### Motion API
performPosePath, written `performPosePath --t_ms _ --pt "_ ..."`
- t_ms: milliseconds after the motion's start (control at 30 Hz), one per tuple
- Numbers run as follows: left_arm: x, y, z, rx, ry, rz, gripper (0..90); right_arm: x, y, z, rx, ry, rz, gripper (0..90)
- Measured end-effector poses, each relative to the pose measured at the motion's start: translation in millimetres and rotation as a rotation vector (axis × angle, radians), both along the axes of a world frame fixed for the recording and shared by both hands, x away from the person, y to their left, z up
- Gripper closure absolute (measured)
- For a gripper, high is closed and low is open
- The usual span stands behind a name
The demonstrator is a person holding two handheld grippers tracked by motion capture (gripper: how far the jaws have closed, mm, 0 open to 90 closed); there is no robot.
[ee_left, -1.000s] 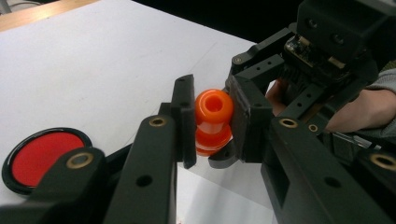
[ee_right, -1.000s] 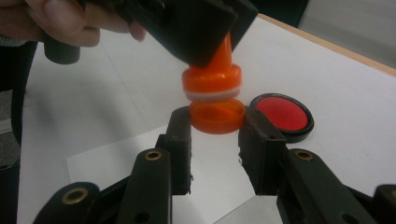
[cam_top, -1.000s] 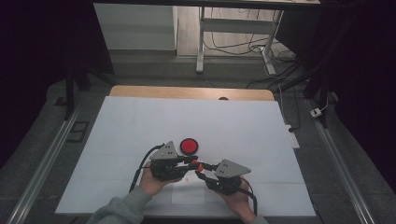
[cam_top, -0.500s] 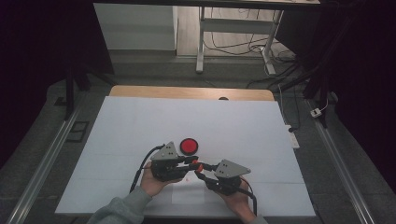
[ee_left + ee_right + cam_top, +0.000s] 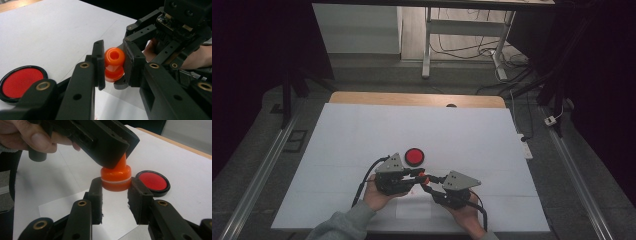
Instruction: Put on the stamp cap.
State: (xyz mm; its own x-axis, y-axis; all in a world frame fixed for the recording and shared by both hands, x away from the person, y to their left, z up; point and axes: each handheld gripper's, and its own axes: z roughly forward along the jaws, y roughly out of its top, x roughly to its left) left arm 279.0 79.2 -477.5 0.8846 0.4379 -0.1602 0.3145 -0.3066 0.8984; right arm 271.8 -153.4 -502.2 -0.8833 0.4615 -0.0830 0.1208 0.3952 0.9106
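An orange stamp (image 5: 423, 177) with a round knob and a wider base hangs just above the white table cover, between both grippers. My left gripper (image 5: 114, 65) is shut on the stamp's knob (image 5: 114, 57), with a pad pressed on each side. My right gripper (image 5: 116, 188) is shut on the stamp's base (image 5: 116, 179). In the high view the left gripper (image 5: 418, 173) and right gripper (image 5: 429, 181) meet tip to tip near the table's front. A red ink pad (image 5: 414, 156) in a black rim lies just behind them.
A white sheet (image 5: 362, 130) covers the table, with a bare wooden strip (image 5: 412, 99) at the far edge. A small slip of paper (image 5: 414, 208) lies under the hands. Metal rails run along both sides, and desk legs and cables stand beyond the table.
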Motion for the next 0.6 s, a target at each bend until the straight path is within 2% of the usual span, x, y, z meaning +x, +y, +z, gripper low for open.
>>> performPosePath --t_ms 433,600 --pt "0.5 0.7 -1.1 -0.018 0.013 -0.002 72.6 -2.8 0.5 0.7 -0.004 -0.015 -0.009 64.8" --pt "-1.4 2.3 -0.4 -0.024 0.008 -0.003 72.7 -5.5 1.5 3.0 -0.022 -0.043 -0.009 64.8"
